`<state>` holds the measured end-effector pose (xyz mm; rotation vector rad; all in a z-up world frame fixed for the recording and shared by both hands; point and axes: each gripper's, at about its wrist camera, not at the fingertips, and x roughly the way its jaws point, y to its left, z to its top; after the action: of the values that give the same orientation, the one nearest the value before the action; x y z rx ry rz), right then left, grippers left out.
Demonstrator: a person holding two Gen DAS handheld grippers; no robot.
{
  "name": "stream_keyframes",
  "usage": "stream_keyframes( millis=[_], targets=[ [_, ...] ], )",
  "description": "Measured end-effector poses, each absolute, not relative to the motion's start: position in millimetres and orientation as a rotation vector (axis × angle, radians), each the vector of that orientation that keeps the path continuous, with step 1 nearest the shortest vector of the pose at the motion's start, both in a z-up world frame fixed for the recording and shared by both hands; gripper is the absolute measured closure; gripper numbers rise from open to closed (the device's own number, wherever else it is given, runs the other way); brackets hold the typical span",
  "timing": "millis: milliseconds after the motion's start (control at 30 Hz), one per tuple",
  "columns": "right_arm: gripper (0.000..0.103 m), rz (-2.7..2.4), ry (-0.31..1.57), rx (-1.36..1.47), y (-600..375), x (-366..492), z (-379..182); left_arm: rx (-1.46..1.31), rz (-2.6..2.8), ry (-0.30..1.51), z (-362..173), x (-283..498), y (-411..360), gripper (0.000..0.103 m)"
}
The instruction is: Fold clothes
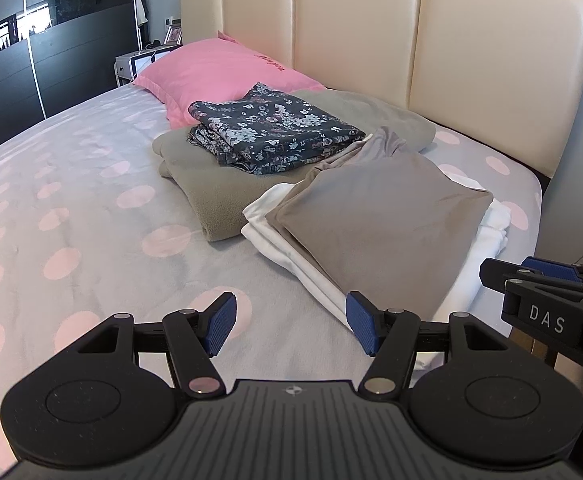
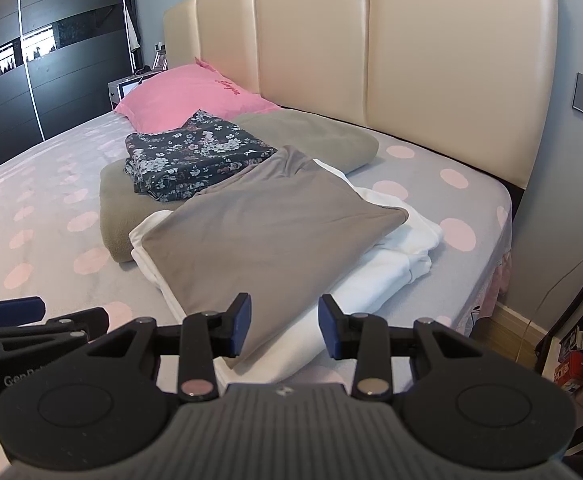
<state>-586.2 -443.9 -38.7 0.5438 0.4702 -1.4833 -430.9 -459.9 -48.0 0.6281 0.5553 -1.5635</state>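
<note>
Your left gripper (image 1: 291,328) and right gripper (image 2: 285,328) hover spread and empty over the bed (image 1: 91,220), folded grey shirt (image 2: 259,224) atop white cloth (image 2: 391,264), floral garment (image 1: 275,132) on blanket (image 1: 211,192)

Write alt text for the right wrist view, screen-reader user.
The right gripper hangs with jaws open and empty over the near edge of a folded taupe garment lying on a white garment, on a polka-dot bed. Behind sit a folded floral garment on a grey-green blanket and a pink pillow.
</note>
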Motion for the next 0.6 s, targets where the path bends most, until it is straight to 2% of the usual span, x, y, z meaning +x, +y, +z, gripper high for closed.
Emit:
stream_keyframes(
  millis=[600],
  targets=[
    [0.063, -1.474, 0.472, 0.544, -442.8, -587.1, -39.1, 0.649, -1.593, 0.556, -50.5, -436.1, -454.9, 0.044]
  ],
)
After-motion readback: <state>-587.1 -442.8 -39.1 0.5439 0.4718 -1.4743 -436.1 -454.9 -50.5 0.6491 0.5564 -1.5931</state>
